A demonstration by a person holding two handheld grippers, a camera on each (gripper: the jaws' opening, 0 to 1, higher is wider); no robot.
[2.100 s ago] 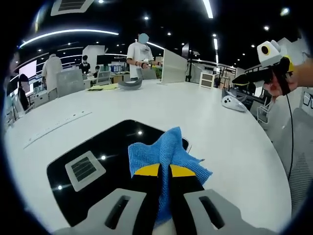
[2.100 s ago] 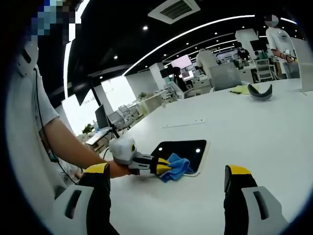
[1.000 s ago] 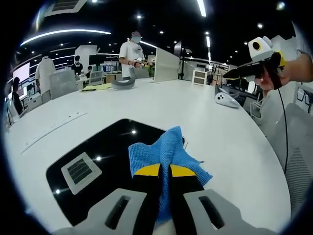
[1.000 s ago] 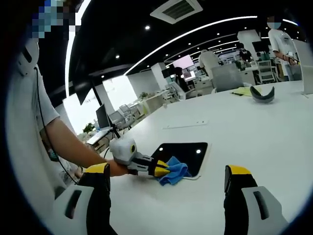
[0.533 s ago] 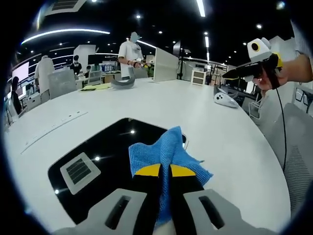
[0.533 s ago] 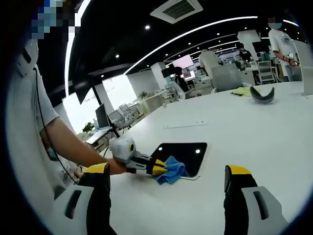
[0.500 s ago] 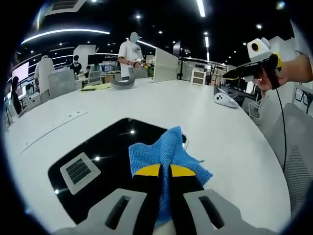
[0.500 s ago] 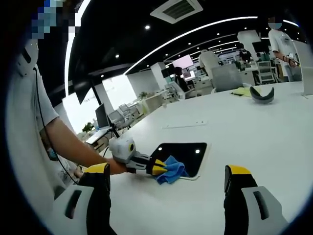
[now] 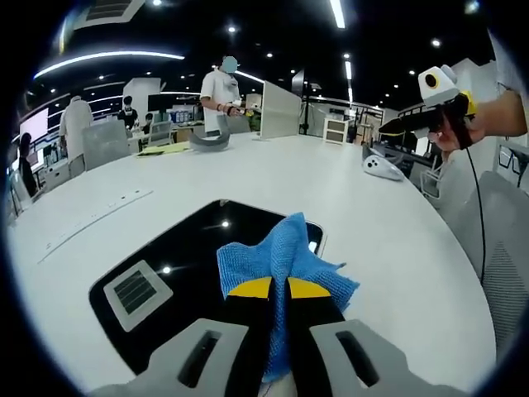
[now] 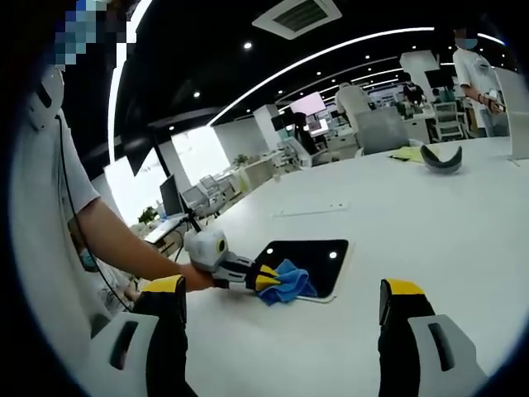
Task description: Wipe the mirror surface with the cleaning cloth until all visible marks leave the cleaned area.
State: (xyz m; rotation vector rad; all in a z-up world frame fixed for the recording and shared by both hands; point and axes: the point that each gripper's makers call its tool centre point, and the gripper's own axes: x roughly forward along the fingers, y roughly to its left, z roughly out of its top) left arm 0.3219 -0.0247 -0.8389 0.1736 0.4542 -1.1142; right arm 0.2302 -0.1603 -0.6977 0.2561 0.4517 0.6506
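- Blue microfibre, the cleaning cloth (image 9: 281, 260), sits pinched between the closed jaws of your left tool (image 9: 278, 289), bunched up and fanning out ahead of the yellow tips.
- The cloth rests on the near right part of the mirror (image 9: 190, 265) and spills over that edge onto the white worktop (image 9: 372, 215).
- The mirror lies flat on the worktop, a dark rounded rectangle with a pale rim; it reflects the ceiling lights and a square ceiling vent (image 9: 132, 291).
- In the right gripper view you see the same scene from the side: your left tool (image 10: 266, 279), held in your left hand (image 10: 194, 277), presses the cloth (image 10: 285, 285) onto the near corner of the mirror (image 10: 310, 252).
- Your right tool (image 10: 281, 308) is spread wide with nothing between its jaws, raised above the worktop (image 10: 430, 223) and well apart from the mirror.
- In the left gripper view that right tool (image 9: 405, 126) appears at the upper right, held in your right hand (image 9: 459, 132) above the worktop's far edge, with a cable hanging from it.
- A white handheld device (image 9: 382, 168) lies on the worktop towards that side.
- A grey curved object (image 9: 208, 139) lies at the far end of the worktop, near yellow paper.
- People stand in the background among desks, one in a white shirt (image 9: 221, 89) behind the far end.
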